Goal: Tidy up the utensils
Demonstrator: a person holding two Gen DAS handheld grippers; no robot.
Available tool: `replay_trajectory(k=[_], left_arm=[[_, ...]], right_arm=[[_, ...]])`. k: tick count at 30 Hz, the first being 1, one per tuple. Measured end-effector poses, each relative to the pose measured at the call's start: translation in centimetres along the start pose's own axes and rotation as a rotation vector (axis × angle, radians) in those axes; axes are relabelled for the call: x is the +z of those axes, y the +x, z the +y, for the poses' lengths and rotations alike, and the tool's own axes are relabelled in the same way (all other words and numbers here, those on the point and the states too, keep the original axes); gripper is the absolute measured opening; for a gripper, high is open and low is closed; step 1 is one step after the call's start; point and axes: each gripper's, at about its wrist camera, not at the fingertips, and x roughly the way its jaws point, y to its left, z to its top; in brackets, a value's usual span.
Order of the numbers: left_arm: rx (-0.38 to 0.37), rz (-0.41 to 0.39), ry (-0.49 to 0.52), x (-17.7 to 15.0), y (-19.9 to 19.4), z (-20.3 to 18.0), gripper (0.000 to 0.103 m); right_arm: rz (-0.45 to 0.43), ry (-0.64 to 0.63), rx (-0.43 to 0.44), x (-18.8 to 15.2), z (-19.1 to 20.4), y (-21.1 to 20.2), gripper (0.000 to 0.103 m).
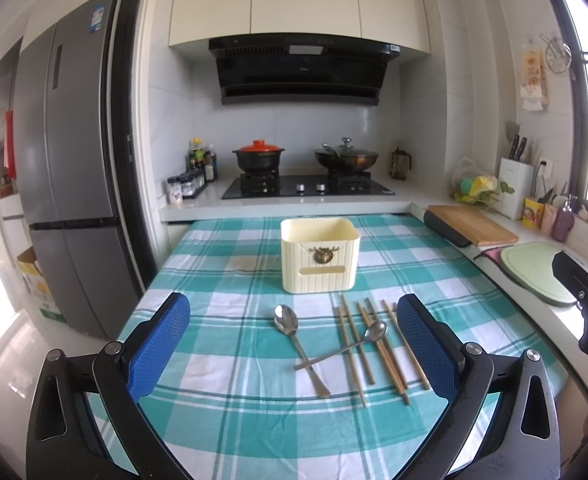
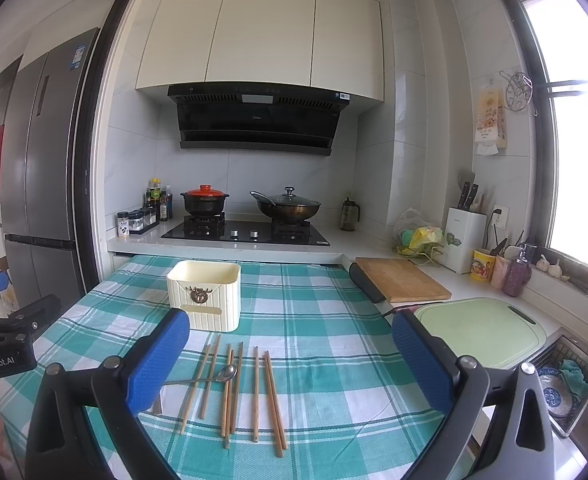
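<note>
A cream utensil holder (image 1: pixel 320 254) (image 2: pixel 205 294) stands empty on the teal checked tablecloth (image 1: pixel 222 400) (image 2: pixel 334 344). In front of it lie several wooden chopsticks (image 1: pixel 386 350) (image 2: pixel 254 394) and two metal spoons. The larger spoon (image 1: pixel 288 322) lies left of the chopsticks; the smaller spoon (image 1: pixel 372 332) (image 2: pixel 226 374) rests across them. My left gripper (image 1: pixel 294 344) hovers open above the utensils, holding nothing. My right gripper (image 2: pixel 290 360) is open too, over the chopsticks, fingers apart and empty. The right gripper's body (image 1: pixel 586 292) shows at the left view's right edge.
Behind the table runs a counter with a gas hob (image 1: pixel 306 188), a red-lidded pot (image 1: pixel 259 156) and a wok (image 1: pixel 346 156). A wooden cutting board (image 2: pixel 400 280), a green board (image 2: pixel 478 328) and a knife block (image 2: pixel 464 238) sit to the right. A fridge (image 1: pixel 70 160) stands left.
</note>
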Motion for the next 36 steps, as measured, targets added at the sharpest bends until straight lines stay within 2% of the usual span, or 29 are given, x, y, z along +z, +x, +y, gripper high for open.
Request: replay_trajectory(k=[20,28,36], left_arm=[[-0.012,0.049,-0.008,-0.4,1.5,-0.1,0.103],[-0.002,0.198,-0.071,-1.6,5.6,1.9,0.103],[0.002,0.391,-0.115,-4.2,12.9,3.8,0.103]], right_arm=[[0.015,-0.009,0.009,-0.6,-0.1,0.7,0.103],[0.042,-0.006,-0.008,-1.4,-1.0,2.1,0.103],[0.166,-0.012,-0.052,-4.3,-2.2,6.3,0.103]])
